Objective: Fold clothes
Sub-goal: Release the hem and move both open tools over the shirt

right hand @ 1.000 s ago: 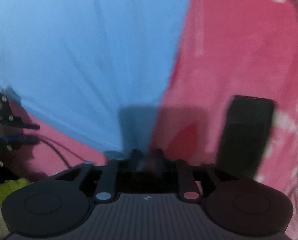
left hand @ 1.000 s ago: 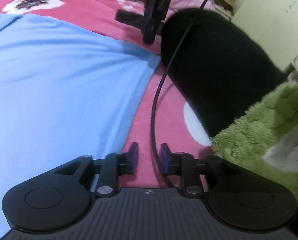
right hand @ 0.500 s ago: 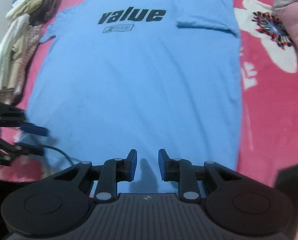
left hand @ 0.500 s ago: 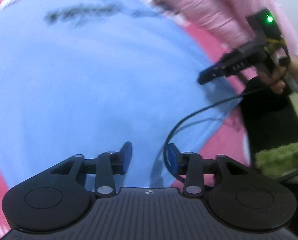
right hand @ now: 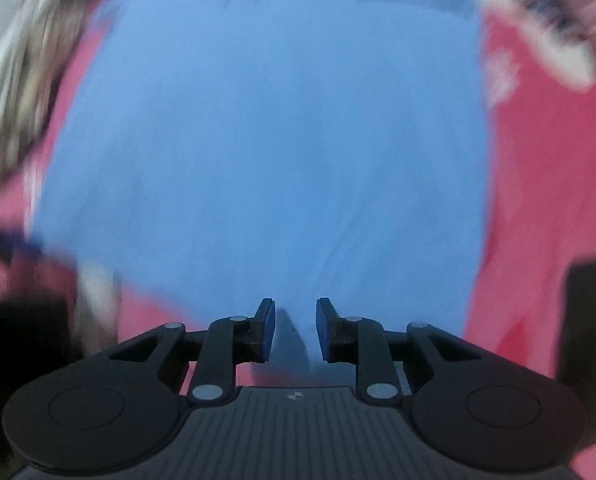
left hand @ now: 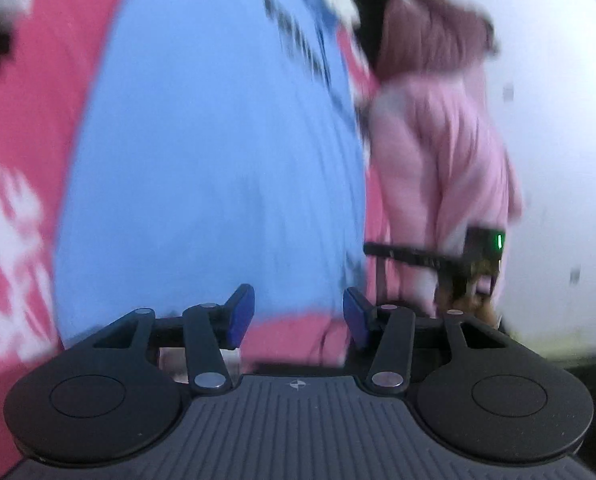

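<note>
Since a second ago the left view has swung from the black sleeve and green fleece at the shirt's hem round to a long look up the shirt's side, and the left gripper (left hand: 298, 312) has just been opening its jaws, with nothing between them. The right view, earlier pressed close over a corner of the shirt with the jaws nearly together, now looks up the whole garment from the hem.

In the left wrist view, much blurred, the red blanket (left hand: 29, 120) with white blotches lies at the left. Next comes the blue T-shirt (left hand: 209, 160), spread flat, its dark lettering smeared near the top. The left gripper's blue pads stand apart over the shirt's near edge and a strip of blanket, holding nothing. Right of the shirt sits a pink padded garment (left hand: 438, 152), and below it the right gripper (left hand: 378, 249) shows as a dark bar with a green light behind.

In the right wrist view a heap of pale clothes (right hand: 21, 80) lies at the left. The shirt fills the middle. The right gripper's jaws stand a little apart above the hem, empty. Red blanket runs down the right side, with a dark block (right hand: 590, 320) at the edge.
</note>
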### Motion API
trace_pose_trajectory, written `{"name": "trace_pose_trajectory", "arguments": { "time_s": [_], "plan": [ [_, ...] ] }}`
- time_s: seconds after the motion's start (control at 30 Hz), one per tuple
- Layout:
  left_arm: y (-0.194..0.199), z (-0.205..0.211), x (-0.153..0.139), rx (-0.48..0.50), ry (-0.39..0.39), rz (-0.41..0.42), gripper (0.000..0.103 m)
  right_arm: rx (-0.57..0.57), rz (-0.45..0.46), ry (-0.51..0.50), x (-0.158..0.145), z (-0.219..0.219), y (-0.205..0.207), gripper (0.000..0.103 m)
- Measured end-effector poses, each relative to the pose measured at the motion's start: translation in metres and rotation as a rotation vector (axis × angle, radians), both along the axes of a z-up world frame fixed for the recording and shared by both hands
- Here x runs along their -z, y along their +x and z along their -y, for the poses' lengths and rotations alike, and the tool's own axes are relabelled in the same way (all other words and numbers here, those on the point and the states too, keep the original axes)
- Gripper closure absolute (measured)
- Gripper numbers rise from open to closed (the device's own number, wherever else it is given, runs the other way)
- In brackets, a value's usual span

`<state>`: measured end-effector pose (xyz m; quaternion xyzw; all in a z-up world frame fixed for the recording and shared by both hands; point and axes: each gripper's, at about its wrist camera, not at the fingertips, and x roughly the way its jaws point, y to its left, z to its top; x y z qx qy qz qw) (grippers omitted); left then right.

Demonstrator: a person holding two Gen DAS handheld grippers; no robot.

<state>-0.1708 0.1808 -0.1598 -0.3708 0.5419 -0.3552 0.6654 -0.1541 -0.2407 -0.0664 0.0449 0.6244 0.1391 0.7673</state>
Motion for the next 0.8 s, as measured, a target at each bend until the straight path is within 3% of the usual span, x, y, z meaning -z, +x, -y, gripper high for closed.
{"name": "trace_pose_trajectory", "arguments": {
  "time_s": [0.1,0.17,0.27,0.33,0.4,0.5,0.57,0.7,0.8],
  "plan": [
    [0.018,0.007,-0.015,-0.062,0.148,0.11,0.054,0.045,0.12,0.051,-0.013,-0.008,0.025,0.078],
    [0.028,0.032,-0.021,-0.041,0.316,0.185,0.054,0.038,0.158,0.062,-0.004,-0.028,0.037,0.078],
    [0.024,0.086,-0.014,0.116,0.668,0.338,0.054,-0.046,0.185,-0.028,0.029,-0.063,0.037,0.078],
    [-0.001,0.092,-0.012,0.208,0.764,0.472,0.054,-0.105,0.225,-0.088,0.038,-0.08,0.016,0.076],
    [-0.019,0.087,-0.015,0.266,0.808,0.502,0.053,-0.158,0.181,-0.085,0.035,-0.084,-0.006,0.076],
    [-0.033,0.075,-0.024,0.297,0.832,0.455,0.053,-0.195,0.05,-0.024,0.034,-0.077,-0.032,0.075],
    [-0.024,0.073,-0.036,0.287,0.821,0.41,0.053,-0.216,0.02,-0.005,0.027,-0.074,-0.033,0.075],
    [0.009,0.045,-0.058,0.112,0.774,0.377,0.05,-0.182,0.092,0.08,0.003,-0.067,0.004,0.075],
    [0.053,0.031,-0.057,-0.126,0.75,0.304,0.047,-0.163,0.194,0.129,-0.014,-0.079,0.047,0.071]
  ]
}}
